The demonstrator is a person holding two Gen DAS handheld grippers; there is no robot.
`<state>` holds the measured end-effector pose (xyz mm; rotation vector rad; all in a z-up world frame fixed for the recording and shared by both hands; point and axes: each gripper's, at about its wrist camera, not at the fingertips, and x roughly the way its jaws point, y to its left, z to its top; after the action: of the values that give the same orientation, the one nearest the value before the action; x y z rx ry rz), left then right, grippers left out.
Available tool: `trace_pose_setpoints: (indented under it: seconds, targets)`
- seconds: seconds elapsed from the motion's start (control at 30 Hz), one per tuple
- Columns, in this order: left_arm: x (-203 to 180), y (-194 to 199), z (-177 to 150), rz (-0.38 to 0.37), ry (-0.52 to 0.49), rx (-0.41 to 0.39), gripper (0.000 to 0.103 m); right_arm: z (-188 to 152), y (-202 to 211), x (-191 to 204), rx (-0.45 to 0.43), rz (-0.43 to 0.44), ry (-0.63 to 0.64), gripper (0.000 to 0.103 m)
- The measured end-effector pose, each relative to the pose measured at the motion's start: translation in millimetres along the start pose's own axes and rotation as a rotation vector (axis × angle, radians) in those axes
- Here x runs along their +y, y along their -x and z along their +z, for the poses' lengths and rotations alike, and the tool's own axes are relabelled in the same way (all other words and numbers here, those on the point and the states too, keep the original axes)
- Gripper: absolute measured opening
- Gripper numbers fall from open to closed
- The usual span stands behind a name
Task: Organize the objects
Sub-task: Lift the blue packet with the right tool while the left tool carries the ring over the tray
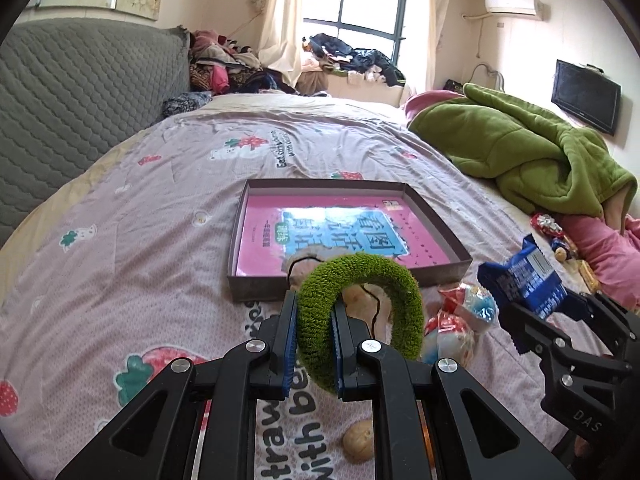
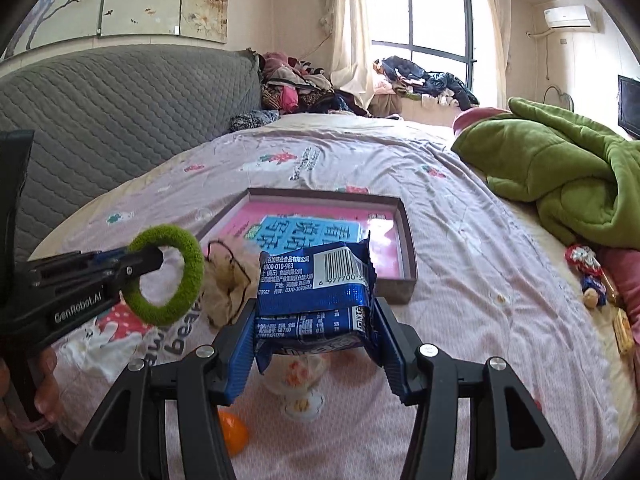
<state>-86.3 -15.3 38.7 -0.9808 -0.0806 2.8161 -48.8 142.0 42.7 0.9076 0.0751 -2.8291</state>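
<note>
Above the bed (image 1: 120,208), left jaws pinch green ring (image 1: 360,312); right jaws clamp blue packet (image 2: 316,300).

My bed (image 1: 120,216) wears a pink strawberry-print sheet. Behind it on the left stands a grey quilted headboard (image 1: 80,92). A green blanket (image 1: 520,152) lies bunched on the right side of the bed. Clothes (image 1: 228,64) are piled in the far corner, more on the sill under the window (image 1: 372,0). A TV (image 1: 586,96) hangs on the right wall, an air conditioner (image 1: 510,4) high above it.
</note>
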Motion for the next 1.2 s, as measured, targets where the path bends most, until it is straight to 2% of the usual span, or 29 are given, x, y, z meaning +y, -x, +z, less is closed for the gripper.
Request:
trace_pose_setpoints:
  seconds: [0.5, 0.97, 1.2]
  targets:
    - [-6.0, -7.8, 34.6, -0.004, -0.033, -0.054, 0.015, 35.0, -14.0, -3.8, -0.071, -0.004, 0.020, 0.055]
    - [-10.0, -20.4, 63.6, -0.003, -0.080, -0.092, 0.015, 56.3, -30.3, -9.5, -0.086, -0.010, 0.043, 0.055]
    - [-4.8, -28.2, 78.1, -0.001, -0.091, -0.119, 0.015, 77.2, -33.4, -15.6, -0.131, -0.035, 0.067, 0.055]
